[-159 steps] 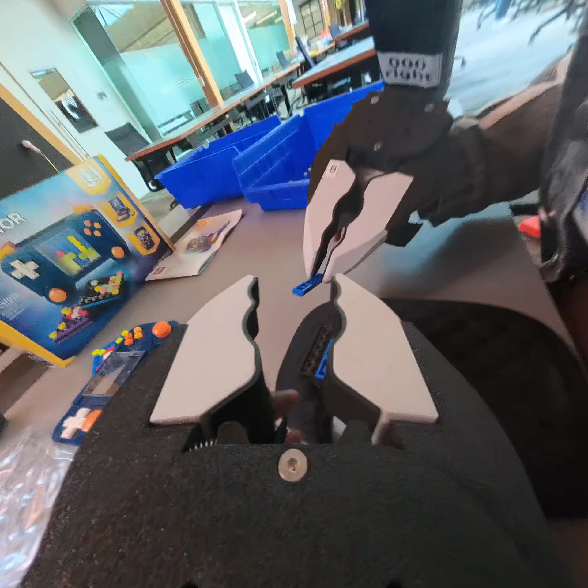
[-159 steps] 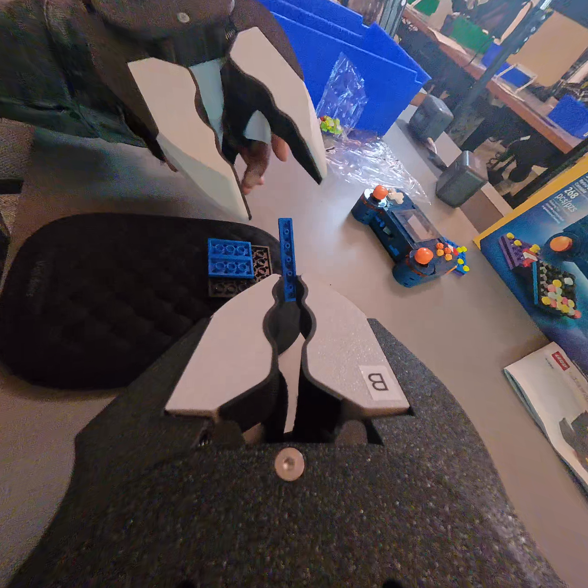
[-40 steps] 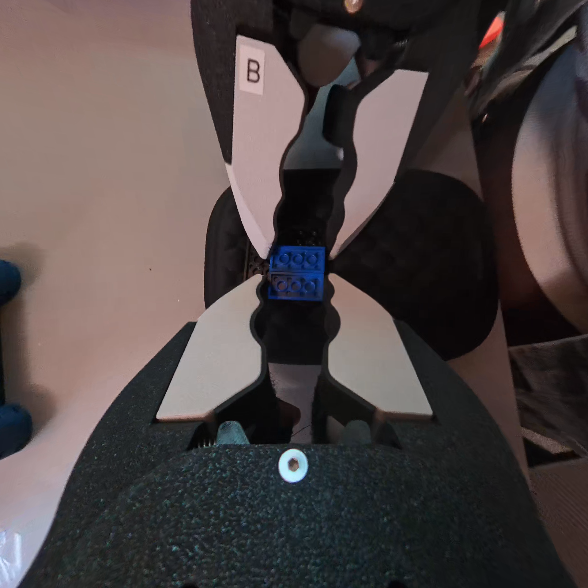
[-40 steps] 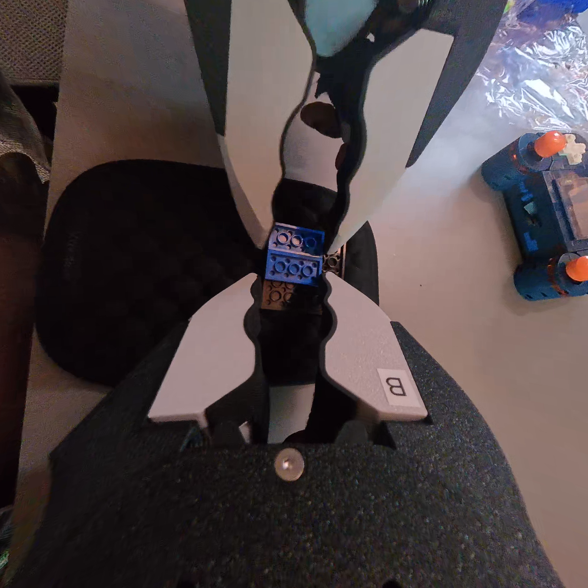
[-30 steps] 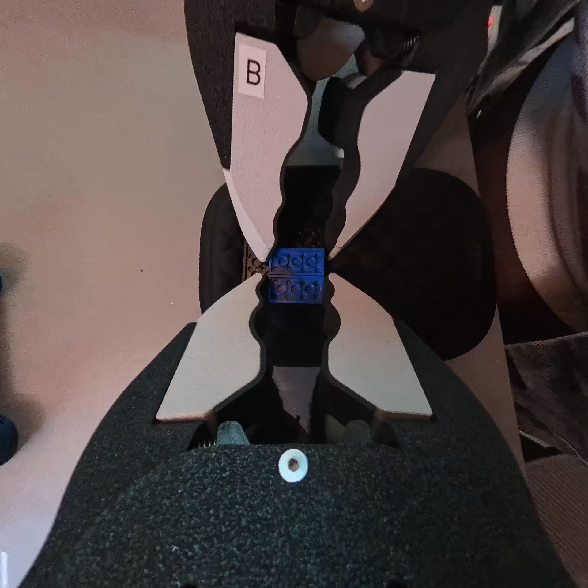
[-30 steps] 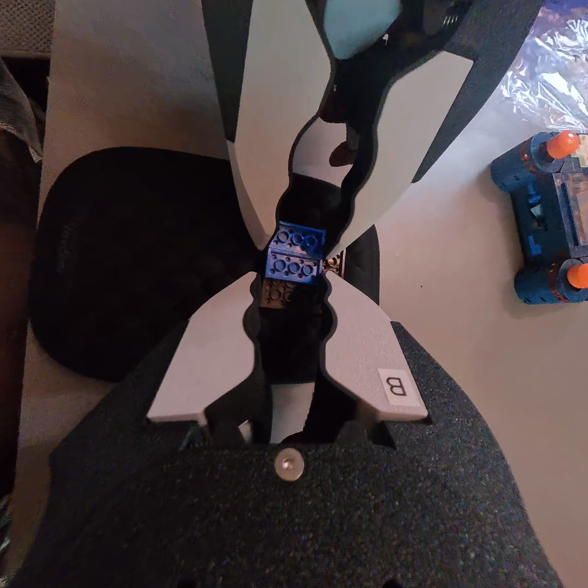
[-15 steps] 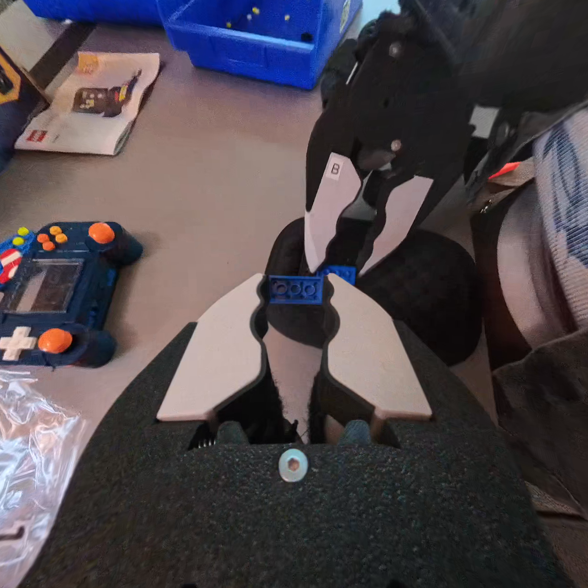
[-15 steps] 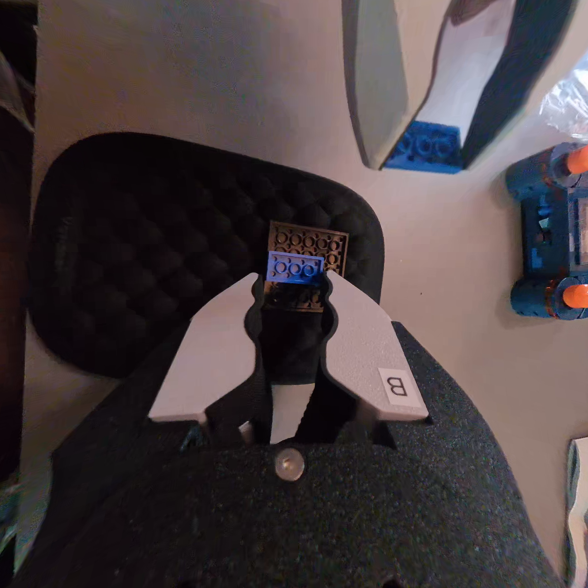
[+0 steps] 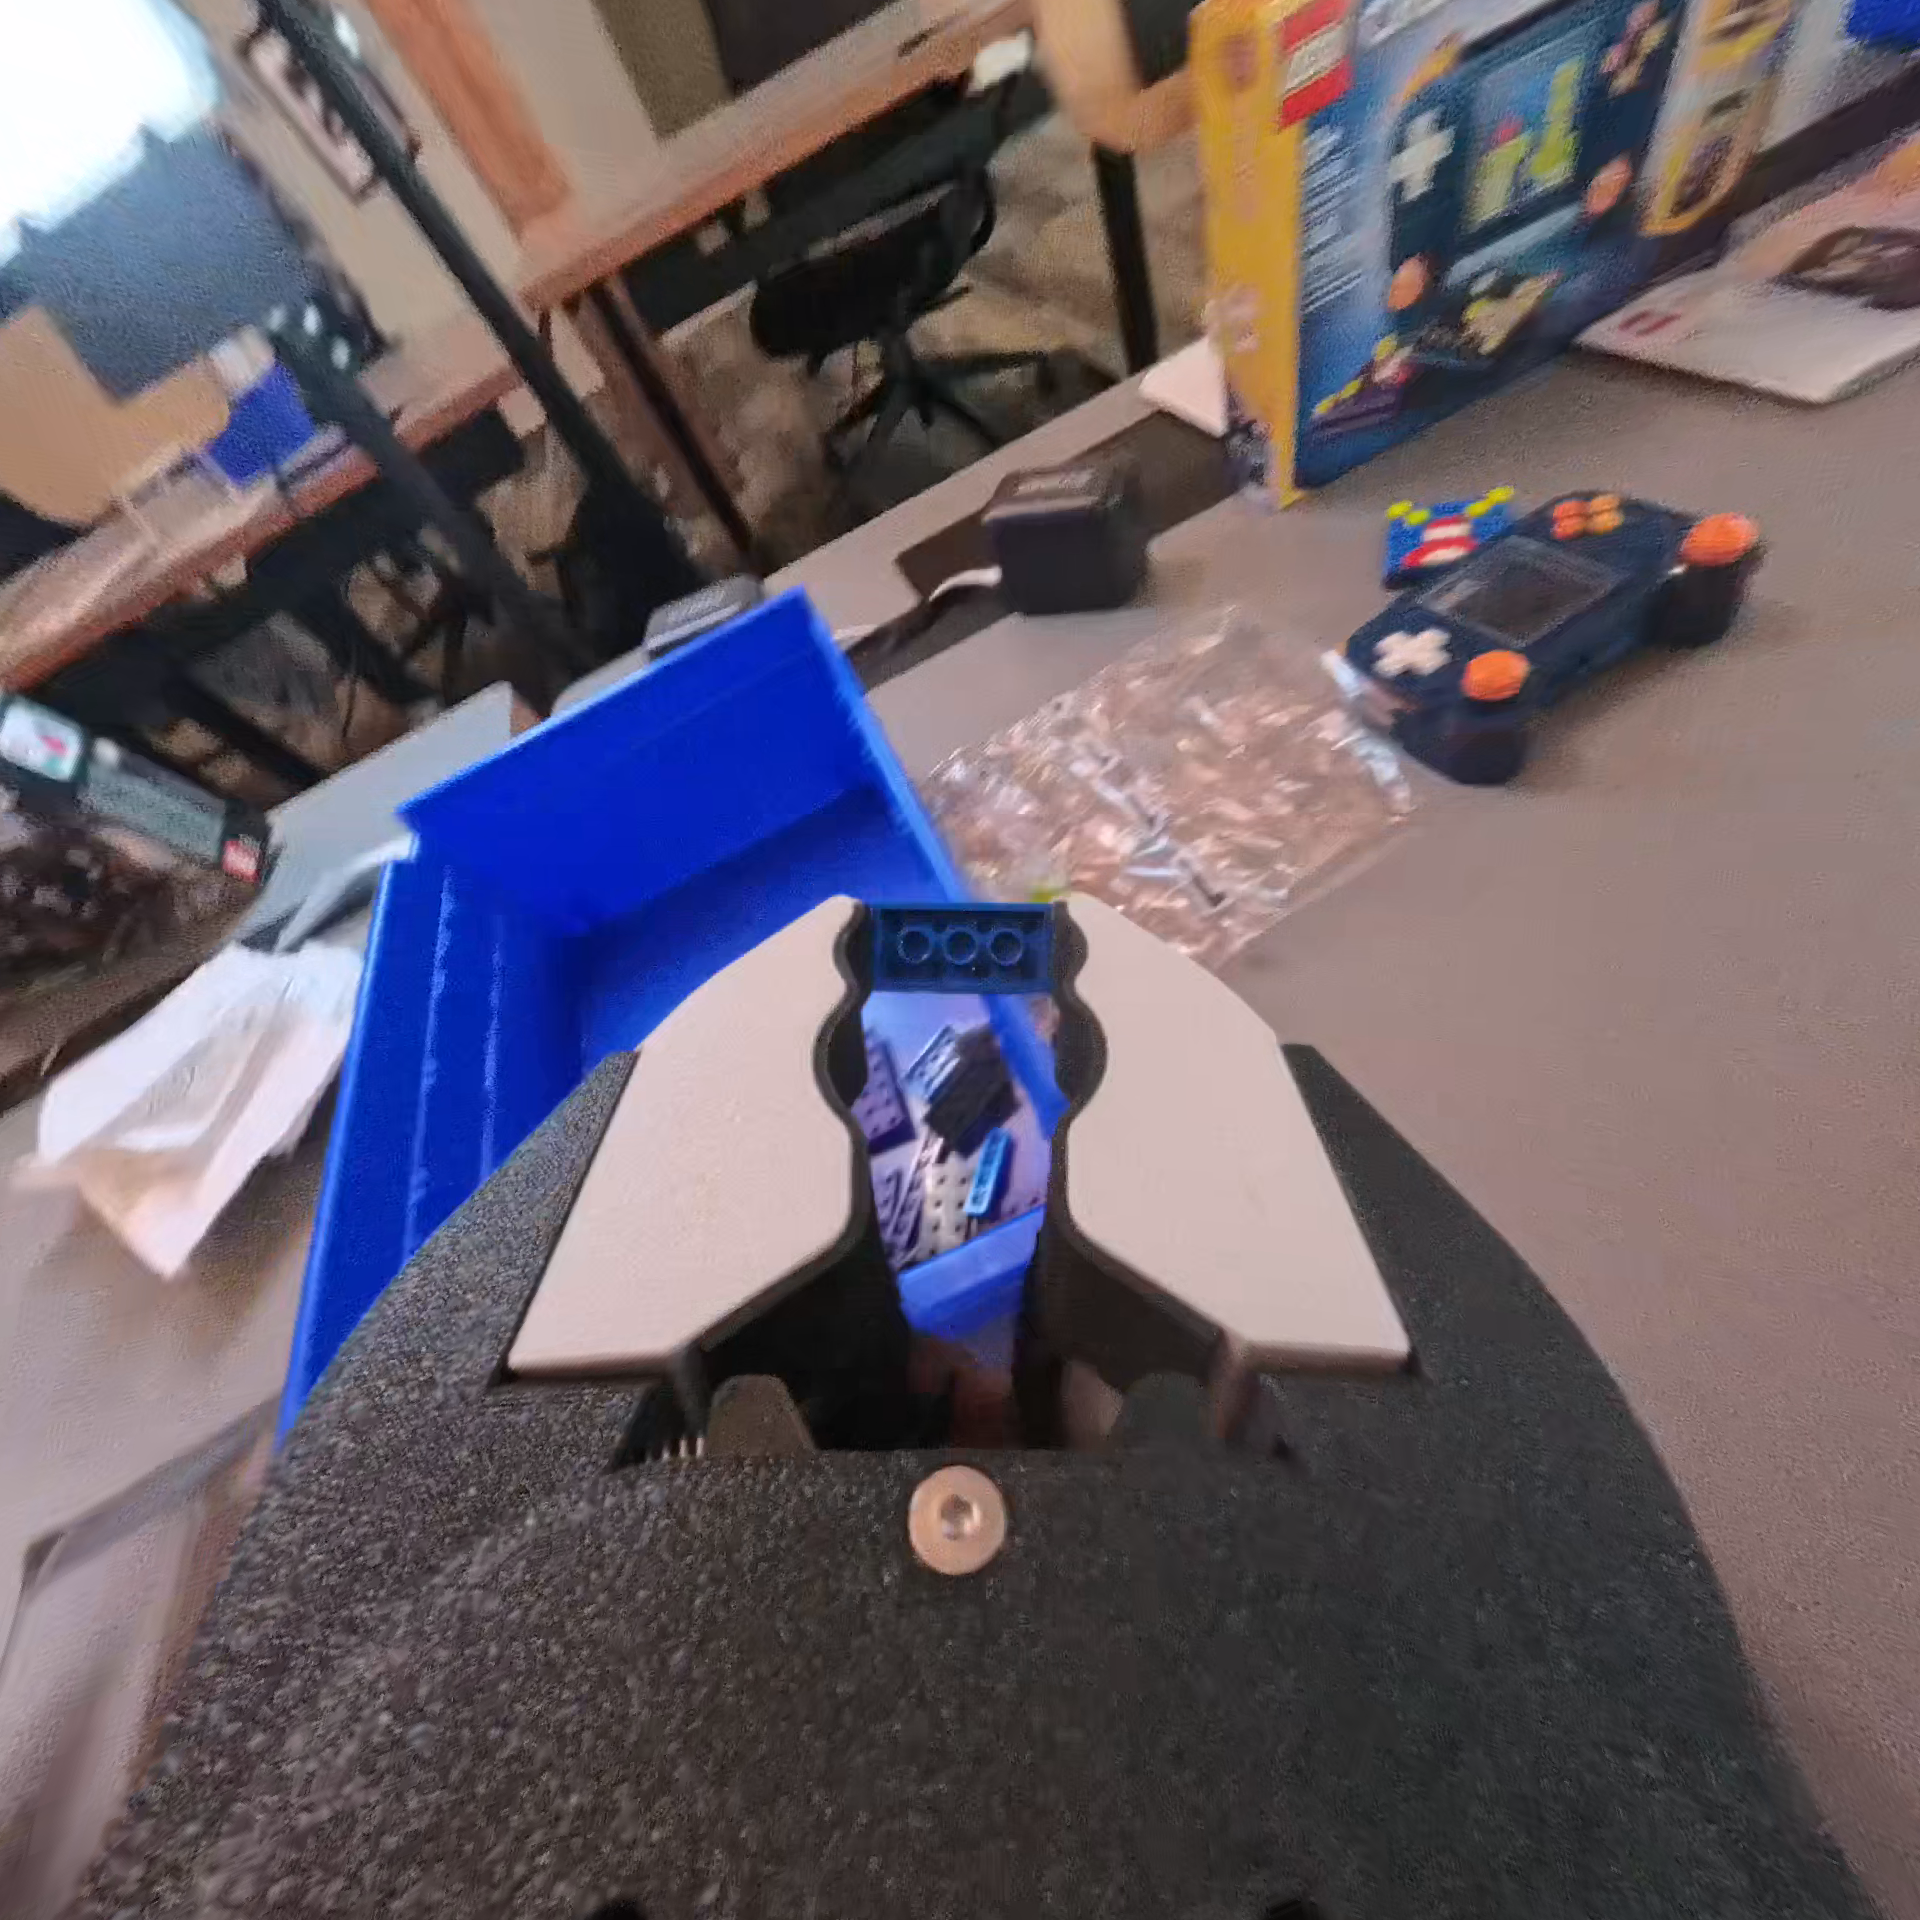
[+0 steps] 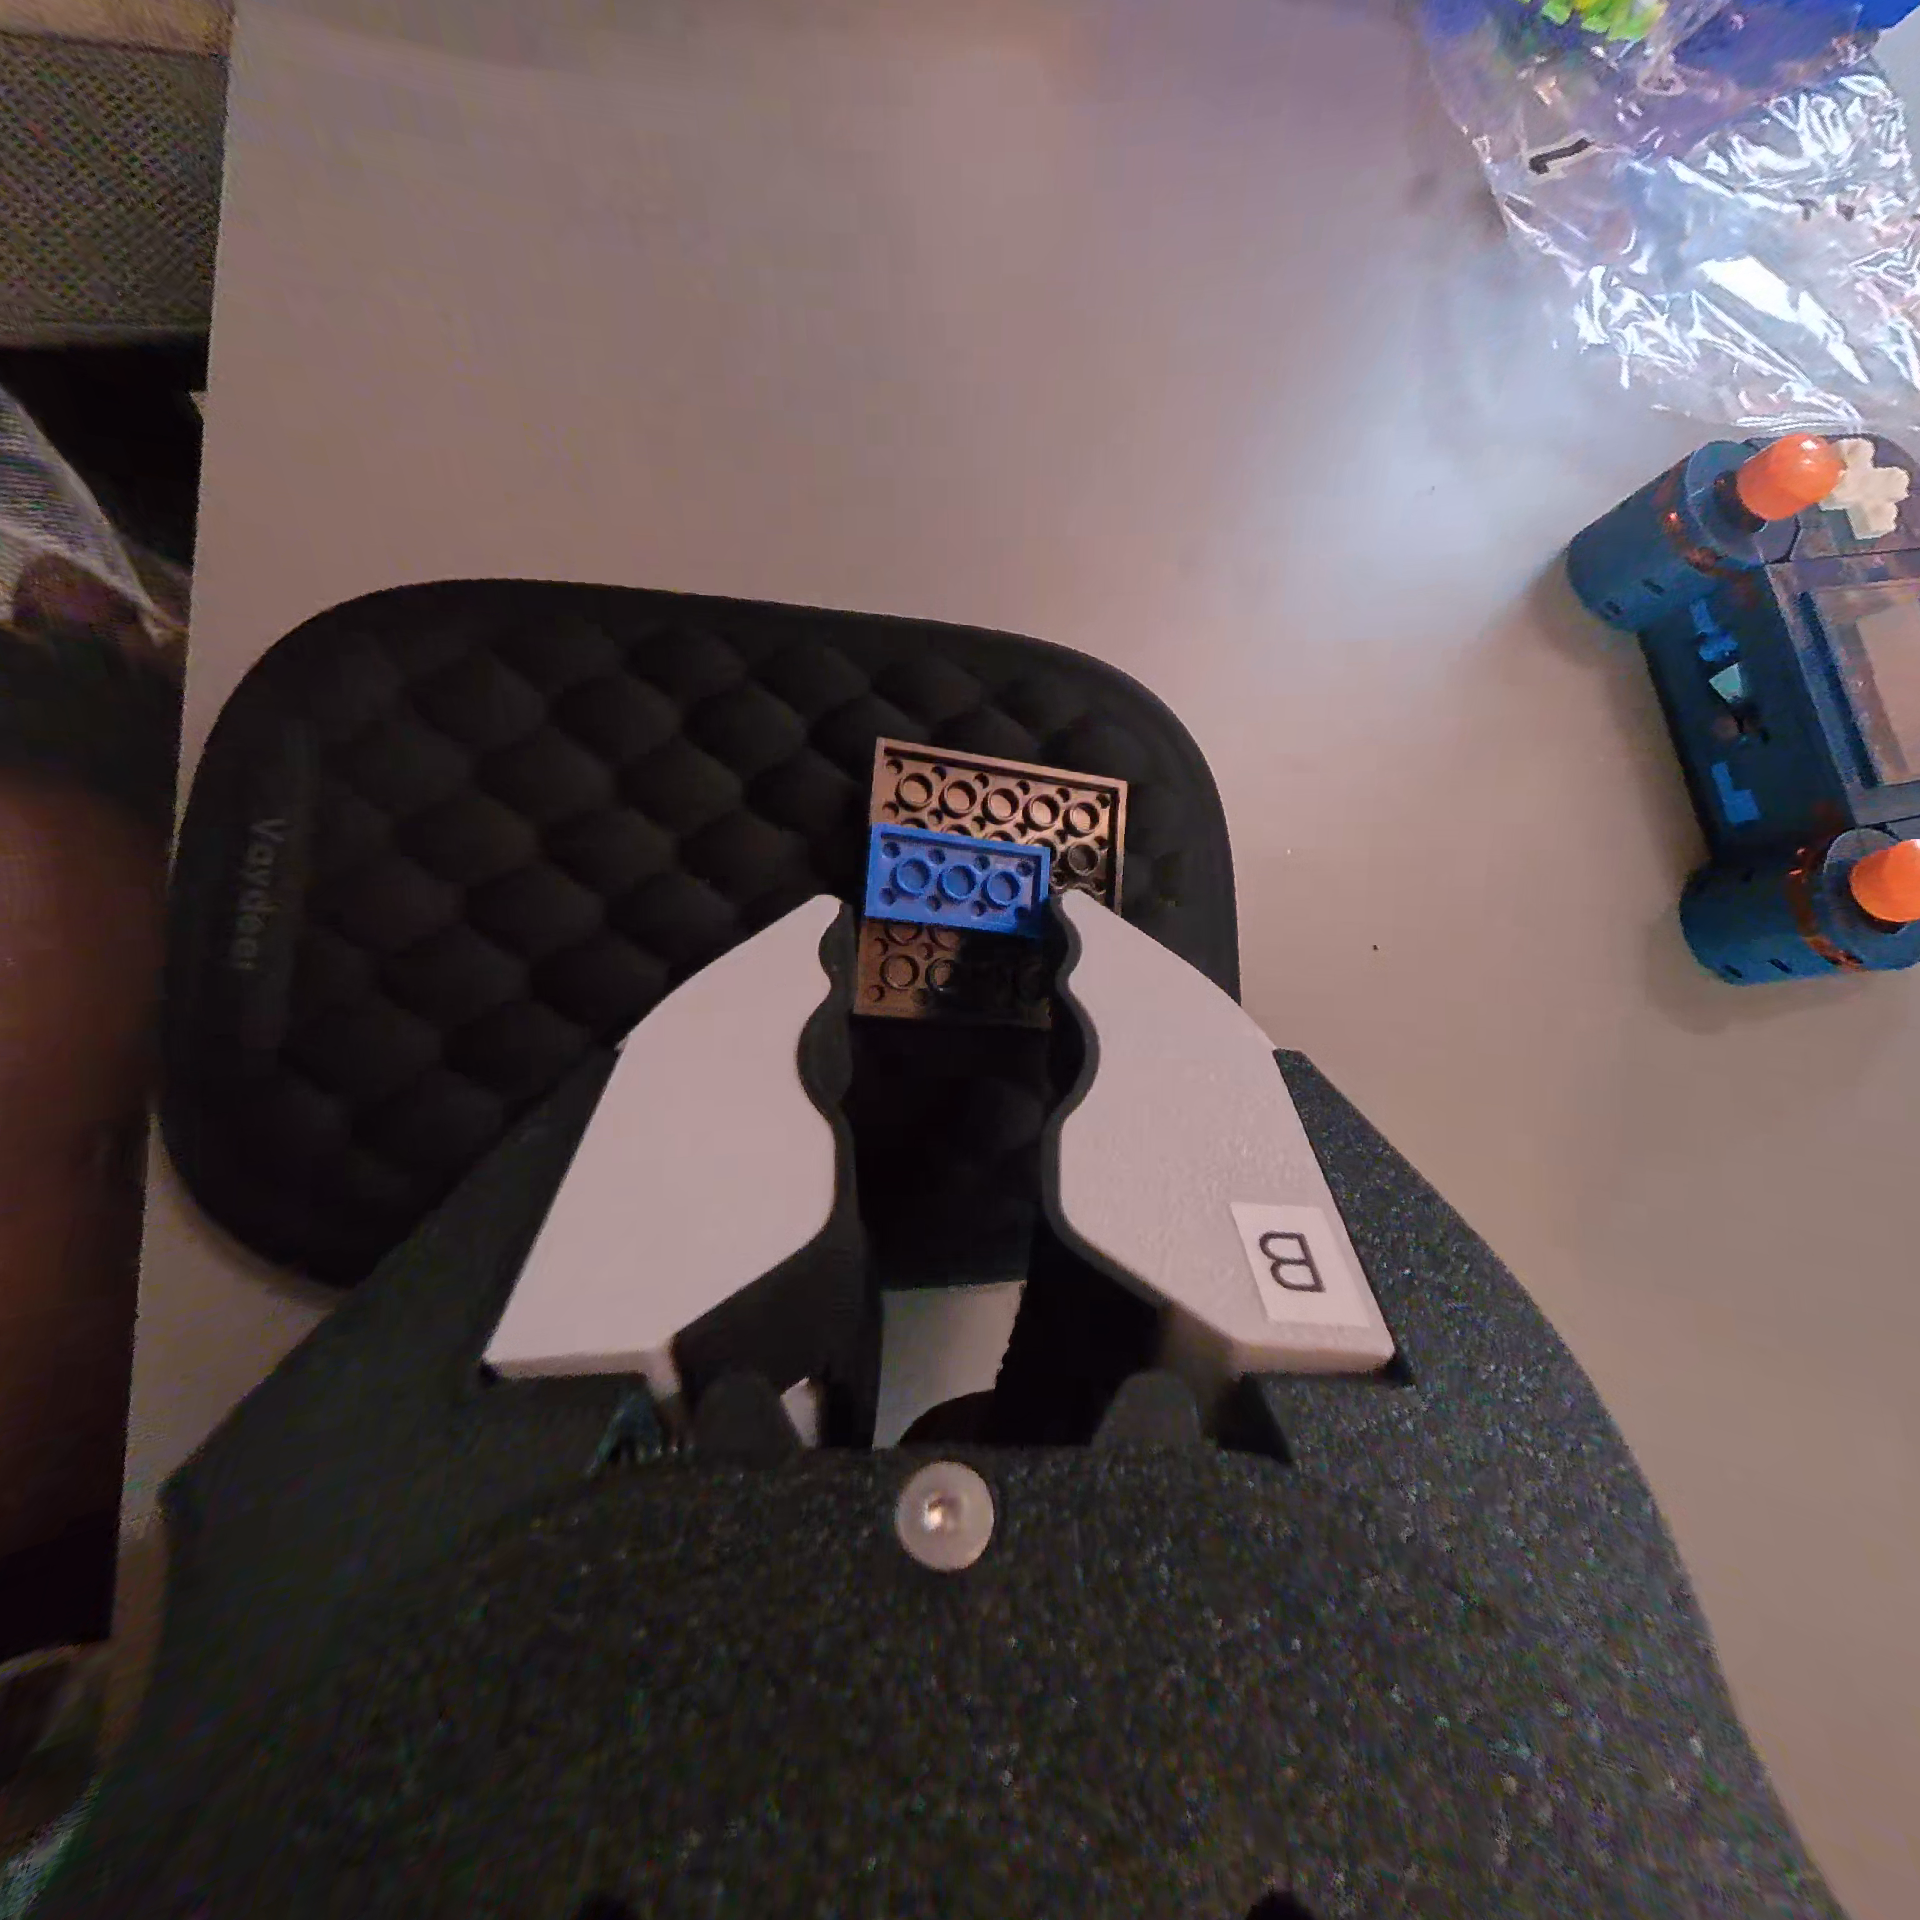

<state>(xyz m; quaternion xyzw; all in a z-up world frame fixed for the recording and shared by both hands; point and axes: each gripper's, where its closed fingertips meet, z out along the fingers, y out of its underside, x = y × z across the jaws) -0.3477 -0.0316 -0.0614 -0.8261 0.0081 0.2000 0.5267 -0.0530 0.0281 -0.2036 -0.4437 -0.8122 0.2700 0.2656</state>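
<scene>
My left gripper is clamped on a blue brick, pinched across its ends right at my fingertips, its underside with three round tubes facing the camera. I hold it in the air above a blue bin. Through the gap between my fingers I see loose blue and dark pieces lying on the bin's floor. Beyond the bin, crumpled clear plastic bags lie on the grey table. Farther off sits a dark blue brick-built handheld console with orange knobs, and behind it stands a boxed building set with an open booklet beside it. The whole view is somewhat blurred.

My right gripper has its fingers set at the two ends of a second blue brick; they look pressed against it, though I cannot tell for sure how firmly. This brick sits on a dark studded plate, which lies on a black quilted pad on the table. To the right, well apart from the pad, is the same console, and clear plastic bags lie at the upper right corner.
</scene>
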